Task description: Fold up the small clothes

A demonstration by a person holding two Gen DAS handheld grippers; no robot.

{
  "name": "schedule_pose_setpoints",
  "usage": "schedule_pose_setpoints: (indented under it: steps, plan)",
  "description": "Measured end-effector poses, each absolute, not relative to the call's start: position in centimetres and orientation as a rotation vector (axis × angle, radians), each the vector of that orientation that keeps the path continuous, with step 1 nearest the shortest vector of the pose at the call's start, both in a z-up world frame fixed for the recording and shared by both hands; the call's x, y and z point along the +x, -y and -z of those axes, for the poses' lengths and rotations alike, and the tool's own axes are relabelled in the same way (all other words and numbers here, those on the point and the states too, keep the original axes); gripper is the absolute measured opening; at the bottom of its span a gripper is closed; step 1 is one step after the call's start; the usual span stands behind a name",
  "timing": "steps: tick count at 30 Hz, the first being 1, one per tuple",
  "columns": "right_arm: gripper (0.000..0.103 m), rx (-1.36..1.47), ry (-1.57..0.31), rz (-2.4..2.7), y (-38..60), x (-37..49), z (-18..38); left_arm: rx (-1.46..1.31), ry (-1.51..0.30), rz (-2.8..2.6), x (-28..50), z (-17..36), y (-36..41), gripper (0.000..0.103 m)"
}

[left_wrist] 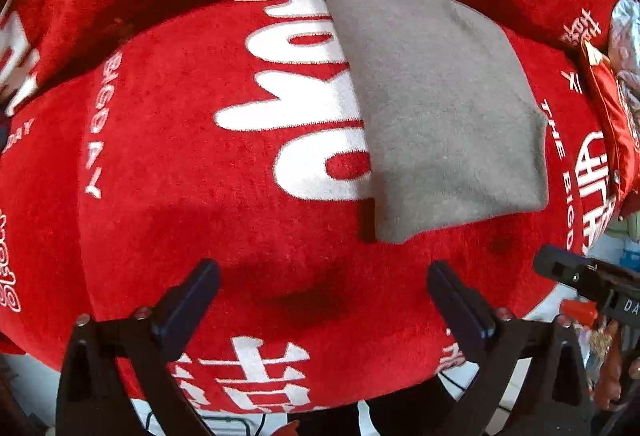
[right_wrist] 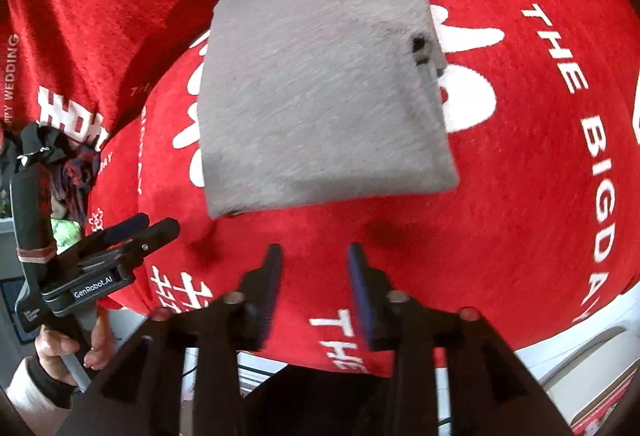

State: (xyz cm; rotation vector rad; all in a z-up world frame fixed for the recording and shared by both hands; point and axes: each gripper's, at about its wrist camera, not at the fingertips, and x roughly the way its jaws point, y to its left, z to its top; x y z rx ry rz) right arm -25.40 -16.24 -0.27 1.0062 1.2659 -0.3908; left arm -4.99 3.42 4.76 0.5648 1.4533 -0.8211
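A grey garment (left_wrist: 440, 107) (right_wrist: 320, 87) lies folded into a thick rectangle on the red cloth (left_wrist: 180, 155) (right_wrist: 520, 195) with white lettering. A small dark mark sits near its right edge in the right wrist view. My left gripper (left_wrist: 323, 270) hangs above the cloth just in front of the garment, jaws wide open and empty. My right gripper (right_wrist: 314, 250) is also short of the garment's near edge, open by a narrower gap with nothing between the pads. The left gripper (right_wrist: 154, 224) shows at the left of the right wrist view, held by a hand (right_wrist: 60, 348).
The red cloth drapes over the table's front edge (right_wrist: 360, 356), with pale floor below. A red packet and silvery items (left_wrist: 612, 83) lie at the right end. A dark bundle of fabric (right_wrist: 60, 151) sits at the left. The right gripper's finger (left_wrist: 560, 264) reaches in from the right.
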Motion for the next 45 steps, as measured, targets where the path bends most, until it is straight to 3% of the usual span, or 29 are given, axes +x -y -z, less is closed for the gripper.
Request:
schedule_pose_setpoints:
  steps: [4, 7, 15, 20, 33, 45]
  plan:
    - [0.042, 1.014, -1.247, 0.406, 15.2, -25.5, 0.0, 0.589, -1.431, 0.838, -5.6, -5.4, -3.5, 0.103]
    - [0.056, 0.995, -1.231, 0.415, 14.7, -25.7, -0.5, 0.619, -1.399, 0.849, -5.7, -5.3, -4.0, 0.103]
    - [0.056, 0.972, -1.222, 0.458, 14.9, -26.4, -1.2, 0.648, -1.392, 0.822, -5.7, -3.9, -4.3, 0.103]
    - [0.056, 0.992, -1.19, 0.472, 16.2, -26.8, -2.0, 0.613, -1.485, 0.857, -5.5, -3.4, -3.9, 0.103]
    - [0.058, 1.132, -1.057, 0.497, 23.9, -28.5, -2.6, 0.592, -1.425, 0.857, -3.8, -5.6, 5.0, 0.103]
    - [0.058, 1.277, -1.05, 0.521, 29.8, -29.9, 1.1, 0.581, -1.451, 0.759, -2.2, -3.7, 7.2, 0.103]
